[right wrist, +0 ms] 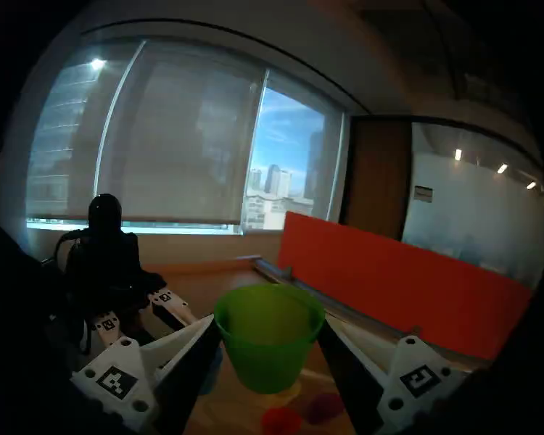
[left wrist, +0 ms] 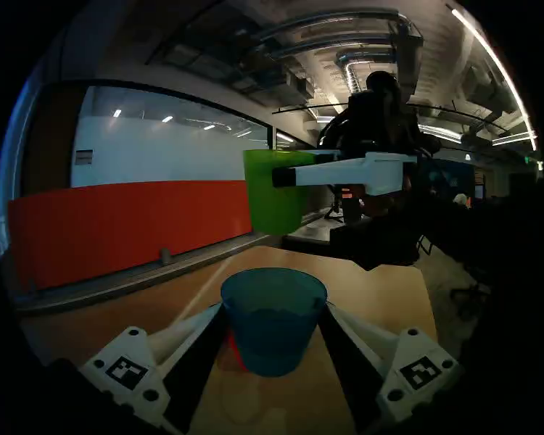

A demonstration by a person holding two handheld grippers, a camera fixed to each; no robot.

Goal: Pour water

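Note:
A blue cup (left wrist: 272, 341) stands upright between the fingers of my left gripper (left wrist: 274, 312), which is shut on it just above the wooden table (left wrist: 381, 290). Higher up and farther off, a green cup (left wrist: 268, 206) hangs upright in the air, held by my right gripper (left wrist: 278, 177). In the right gripper view that green cup (right wrist: 269, 341) sits between the two fingers of my right gripper (right wrist: 269, 326). The left gripper (right wrist: 138, 312) is lower left there, and a sliver of the blue cup (right wrist: 214, 371) peeks out behind a white finger. No water stream is visible.
Small red (right wrist: 279, 419), pink (right wrist: 319, 406) and yellow (right wrist: 290, 395) items lie on the table under the green cup. A red thing (left wrist: 233, 349) sits behind the blue cup. An orange-red partition (left wrist: 127, 225) runs along the table's far side. A person in dark clothes (left wrist: 388, 217) holds the grippers.

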